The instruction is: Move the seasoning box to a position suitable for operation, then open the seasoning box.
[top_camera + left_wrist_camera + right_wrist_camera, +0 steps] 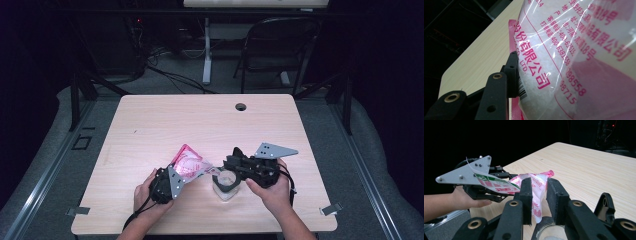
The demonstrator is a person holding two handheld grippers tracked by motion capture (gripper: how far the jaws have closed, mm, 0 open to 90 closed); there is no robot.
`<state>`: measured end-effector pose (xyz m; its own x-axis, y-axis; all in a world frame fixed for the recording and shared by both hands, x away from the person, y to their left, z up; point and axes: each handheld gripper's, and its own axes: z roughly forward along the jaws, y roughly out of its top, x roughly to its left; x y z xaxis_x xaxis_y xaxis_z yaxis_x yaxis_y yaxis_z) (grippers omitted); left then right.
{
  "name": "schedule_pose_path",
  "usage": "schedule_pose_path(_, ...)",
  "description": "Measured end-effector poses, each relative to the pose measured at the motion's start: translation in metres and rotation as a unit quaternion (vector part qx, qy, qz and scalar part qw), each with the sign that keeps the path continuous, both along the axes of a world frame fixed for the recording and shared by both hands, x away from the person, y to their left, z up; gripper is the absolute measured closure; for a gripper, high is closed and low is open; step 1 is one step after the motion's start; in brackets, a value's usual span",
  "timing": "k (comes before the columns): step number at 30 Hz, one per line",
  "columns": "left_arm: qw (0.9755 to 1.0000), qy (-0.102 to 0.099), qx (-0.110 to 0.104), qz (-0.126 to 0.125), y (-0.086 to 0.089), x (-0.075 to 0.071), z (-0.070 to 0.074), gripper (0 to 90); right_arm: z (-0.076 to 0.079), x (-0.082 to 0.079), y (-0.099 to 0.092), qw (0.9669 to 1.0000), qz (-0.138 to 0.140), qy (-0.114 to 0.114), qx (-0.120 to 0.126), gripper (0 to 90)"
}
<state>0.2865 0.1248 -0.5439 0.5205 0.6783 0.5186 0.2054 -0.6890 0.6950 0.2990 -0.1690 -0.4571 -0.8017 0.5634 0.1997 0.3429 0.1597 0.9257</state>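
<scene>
Fingers point(512, 72) of the left gripper point(167, 184) clamped on the body of a pink-printed plastic bag point(189, 162) full of white grains, holding it tilted with its corner aimed toward the right. Fingers point(527, 195) of the right gripper point(539, 200) set narrow on either side of that drooping corner, directly above a small clear cup point(226, 184); pads not plainly pressing the film, so best read as loosely guiding the spout, not gripping it. No earlier picture to compare, so nothing said of motion.

Bag lifted off the wooden table point(150, 125), between the two hands, low corner hanging over the cup's mouth. Cup standing near the front edge, just under the right gripper's nose, with a little white matter visible at the bottom in the right gripper view; hard to tell how much.

Progress, as a judgement: bag picked up, brought over, corner lined up with the cup, pouring apparently begun or about to begin. Left to do: tip further, let the grains run, fill to a sensible level, then right the bag and set it down. Bag looking mostly full, so most of the work ahead.
</scene>
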Motion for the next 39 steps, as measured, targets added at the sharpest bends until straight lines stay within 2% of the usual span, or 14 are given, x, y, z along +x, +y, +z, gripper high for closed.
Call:
schedule_pose_path(6,0.9999,-0.007,0.008,0.002,0.0,-0.001,0.0,59.6,-0.003,0.0,0.001,1.0,0.0,0.004,-0.001,73.6)
schedule_pose_path(20,0.9986,-0.04,0.035,-0.004,-0.004,-0.003,0.004,59.6,-0.005,-0.001,0.003,1.0,-0.003,0.009,-0.002,72.0)
schedule_pose_path(23,0.9986,-0.041,0.035,-0.005,-0.004,-0.003,0.004,59.6,-0.006,-0.001,0.004,0.9999,-0.003,0.011,-0.004,71.6)
schedule_pose_path(29,0.9973,-0.051,0.052,-0.008,-0.007,-0.003,0.002,59.6,-0.008,-0.001,0.004,0.9999,-0.005,0.012,-0.01,70.7)
schedule_pose_path(39,0.9962,-0.057,0.065,-0.009,-0.011,-0.002,0.003,59.6,-0.007,0.001,-0.001,0.9999,-0.012,0.011,-0.002,70.0)
